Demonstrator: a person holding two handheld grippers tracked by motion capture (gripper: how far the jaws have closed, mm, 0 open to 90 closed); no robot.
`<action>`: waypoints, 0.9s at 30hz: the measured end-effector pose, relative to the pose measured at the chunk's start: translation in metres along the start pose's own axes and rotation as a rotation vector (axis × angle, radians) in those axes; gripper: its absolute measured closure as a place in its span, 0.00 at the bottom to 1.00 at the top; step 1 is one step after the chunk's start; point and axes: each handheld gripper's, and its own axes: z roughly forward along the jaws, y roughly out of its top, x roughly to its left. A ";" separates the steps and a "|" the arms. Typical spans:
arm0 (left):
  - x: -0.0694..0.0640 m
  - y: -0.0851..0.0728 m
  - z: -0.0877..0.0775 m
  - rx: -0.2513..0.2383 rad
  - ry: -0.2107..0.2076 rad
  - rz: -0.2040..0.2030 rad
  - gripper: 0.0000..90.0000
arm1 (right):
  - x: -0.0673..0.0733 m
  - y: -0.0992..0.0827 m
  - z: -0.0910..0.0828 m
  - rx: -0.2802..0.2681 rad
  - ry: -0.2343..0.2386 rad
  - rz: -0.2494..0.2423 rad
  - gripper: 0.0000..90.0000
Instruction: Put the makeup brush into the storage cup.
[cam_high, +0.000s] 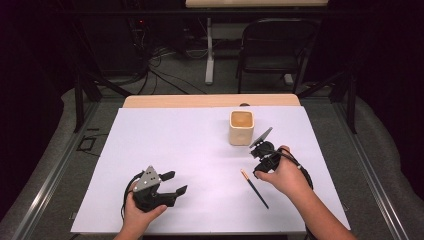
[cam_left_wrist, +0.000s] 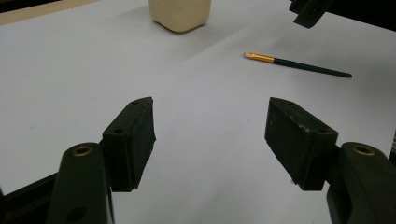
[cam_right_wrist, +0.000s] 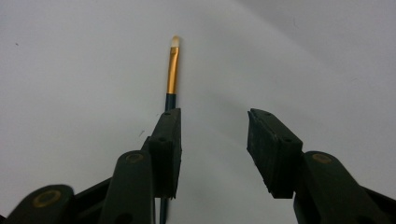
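Matte white table (cam_high: 165, 150); slim brass-ferruled brush (cam_high: 255, 188) beside right tool (cam_high: 263, 156).

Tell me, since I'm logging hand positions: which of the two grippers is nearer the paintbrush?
The right gripper. It hangs just above the paintbrush, whose handle runs under one jaw in its own view, while the left gripper sits apart, across the white table.

No text, label, brand, number or sign can be read on anything in these views.
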 end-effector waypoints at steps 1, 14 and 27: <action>0.000 0.000 0.000 0.000 0.000 0.000 0.37 | 0.000 0.000 0.002 -0.026 0.023 0.016 0.62; 0.001 0.000 0.000 -0.001 0.005 -0.001 0.37 | 0.000 0.006 0.002 0.012 0.053 0.078 0.66; 0.002 0.000 -0.001 -0.001 0.010 0.000 0.37 | 0.002 0.011 0.007 0.056 0.053 0.097 0.72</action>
